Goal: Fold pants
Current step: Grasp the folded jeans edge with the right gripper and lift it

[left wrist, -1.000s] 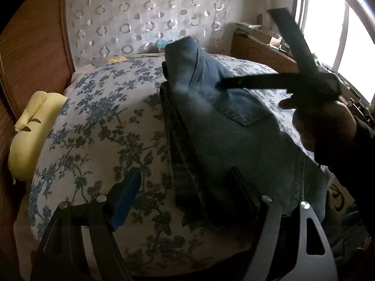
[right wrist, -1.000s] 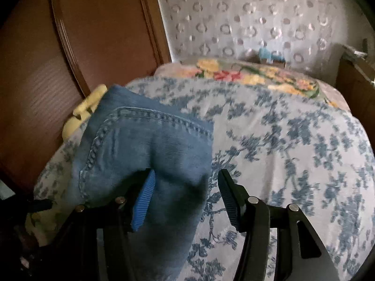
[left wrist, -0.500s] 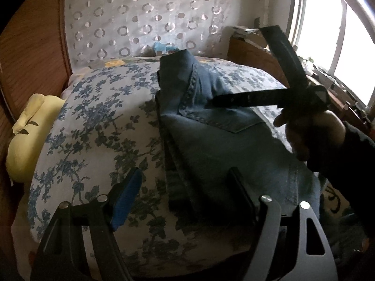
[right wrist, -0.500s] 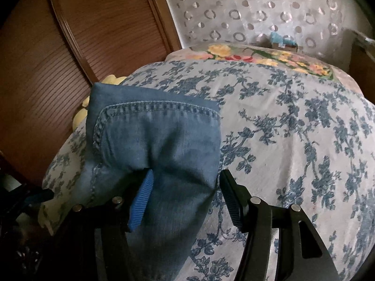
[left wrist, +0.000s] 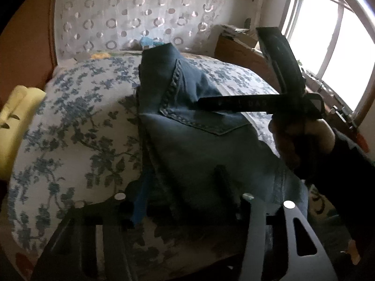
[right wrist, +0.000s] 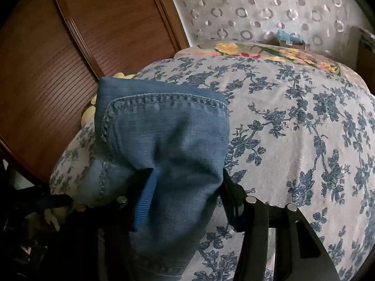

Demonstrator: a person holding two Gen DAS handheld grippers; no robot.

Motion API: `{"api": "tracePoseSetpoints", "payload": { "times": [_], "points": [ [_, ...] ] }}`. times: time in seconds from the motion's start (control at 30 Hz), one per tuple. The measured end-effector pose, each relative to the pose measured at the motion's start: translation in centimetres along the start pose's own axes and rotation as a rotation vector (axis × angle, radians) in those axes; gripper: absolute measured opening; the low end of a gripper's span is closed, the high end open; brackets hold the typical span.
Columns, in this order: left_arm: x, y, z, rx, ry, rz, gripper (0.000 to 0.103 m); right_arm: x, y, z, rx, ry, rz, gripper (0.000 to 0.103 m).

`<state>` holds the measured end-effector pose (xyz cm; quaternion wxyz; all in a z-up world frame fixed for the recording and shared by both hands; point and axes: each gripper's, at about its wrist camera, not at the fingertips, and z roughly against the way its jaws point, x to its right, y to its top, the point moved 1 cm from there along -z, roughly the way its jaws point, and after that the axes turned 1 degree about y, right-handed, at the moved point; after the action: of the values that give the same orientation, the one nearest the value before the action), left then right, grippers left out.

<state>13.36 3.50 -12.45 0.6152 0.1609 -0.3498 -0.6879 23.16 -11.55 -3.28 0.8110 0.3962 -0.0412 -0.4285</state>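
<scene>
The blue denim pants (left wrist: pixel 199 140) lie folded on the flower-print bed (left wrist: pixel 77 121), back pocket up. My left gripper (left wrist: pixel 180 187) has its jaws closed in on the near end of the pants. My right gripper (right wrist: pixel 187 182) is shut on the far end of the pants (right wrist: pixel 164 135) and holds that end lifted off the bed. In the left wrist view the right gripper (left wrist: pixel 206 103) reaches in from the right, held by a hand.
A wooden wardrobe (right wrist: pixel 70 46) stands left of the bed. A yellow pillow (left wrist: pixel 14 117) lies at the bed's left edge. A curtain (left wrist: pixel 140 11) with ring pattern hangs behind. A wooden cabinet (left wrist: pixel 241 53) and a window (left wrist: pixel 328 46) are at the right.
My left gripper has closed from wide open onto the near end of the pants. The right gripper has raised the far end a little higher.
</scene>
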Motion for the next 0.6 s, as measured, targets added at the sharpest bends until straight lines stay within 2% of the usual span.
{"api": "tracePoseSetpoints", "payload": {
  "times": [0.13,0.2,0.27,0.4,0.6],
  "points": [
    [0.3,-0.1,-0.3,-0.012,-0.045,0.005,0.036,0.3,0.2,0.4,0.011,0.01,-0.042,0.036],
    [0.7,-0.2,-0.1,-0.007,-0.06,-0.005,0.019,0.0,0.3,0.8,0.031,0.006,-0.037,0.029],
    [1.3,-0.1,0.3,0.002,-0.042,-0.033,0.01,-0.4,0.4,1.4,0.05,0.007,-0.034,0.023],
    [1.2,0.3,1.0,0.015,-0.053,-0.036,0.005,-2.1,1.3,2.5,0.095,0.01,0.006,0.018],
    [-1.0,1.9,2.6,0.06,-0.052,-0.01,0.005,-4.6,4.3,2.6,0.119,0.037,0.069,0.016]
  ]
}}
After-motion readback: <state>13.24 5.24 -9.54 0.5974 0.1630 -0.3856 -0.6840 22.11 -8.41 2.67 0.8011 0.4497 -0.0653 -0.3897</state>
